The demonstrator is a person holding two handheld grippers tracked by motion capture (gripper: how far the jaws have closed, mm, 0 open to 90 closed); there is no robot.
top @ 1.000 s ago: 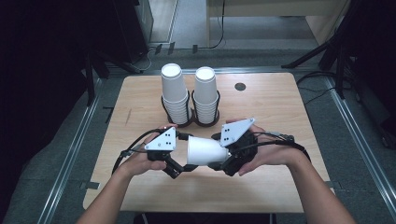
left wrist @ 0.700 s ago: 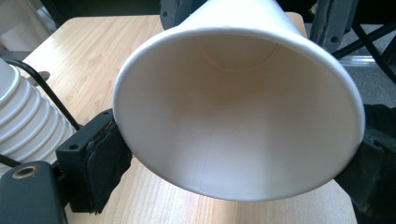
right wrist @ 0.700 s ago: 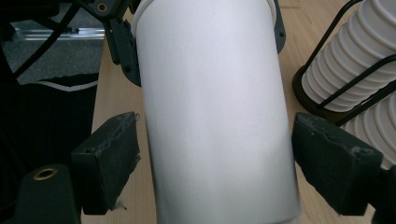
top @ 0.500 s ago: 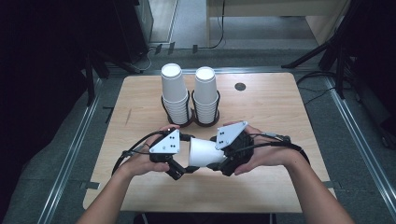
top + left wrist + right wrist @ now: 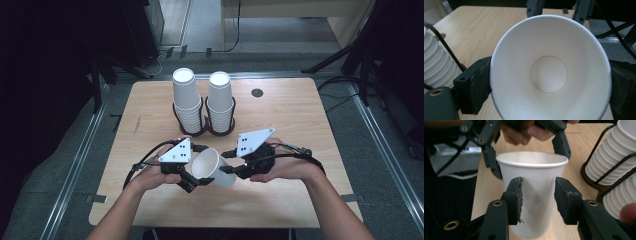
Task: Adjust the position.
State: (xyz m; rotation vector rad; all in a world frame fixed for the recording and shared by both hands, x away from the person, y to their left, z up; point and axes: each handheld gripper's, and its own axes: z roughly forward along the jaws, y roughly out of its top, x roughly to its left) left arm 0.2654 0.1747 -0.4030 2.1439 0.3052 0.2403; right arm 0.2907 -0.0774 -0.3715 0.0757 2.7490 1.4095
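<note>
The right gripper (image 5: 226,162) has just been closing and now clamps the narrow bottom end of a single white paper cup (image 5: 212,167); in the right gripper view its two pads (image 5: 517,200) press the cup's wall (image 5: 536,185) from both sides. The left gripper (image 5: 196,180) grips the same cup at its wide rim, its pads touching the rim's outer edge on both sides in the left gripper view (image 5: 480,85), with the cup's open mouth (image 5: 549,75) facing that camera. The cup lies on its side between the two grippers, held just above the table (image 5: 310,130).

Beyond both grippers, toward the far edge of the table, stand two stacks of upturned white cups (image 5: 186,97) (image 5: 220,100), side by side and touching, each in a dark wire holder (image 5: 197,131). The stacks are near the grippers but apart from them. A small dark round spot (image 5: 257,92) sits on the table farther right of the stacks.

Bare wood lies open to the right of the right gripper and to the left of the left one, out to the table's side edges. The near edge runs close under the person's forearms.
</note>
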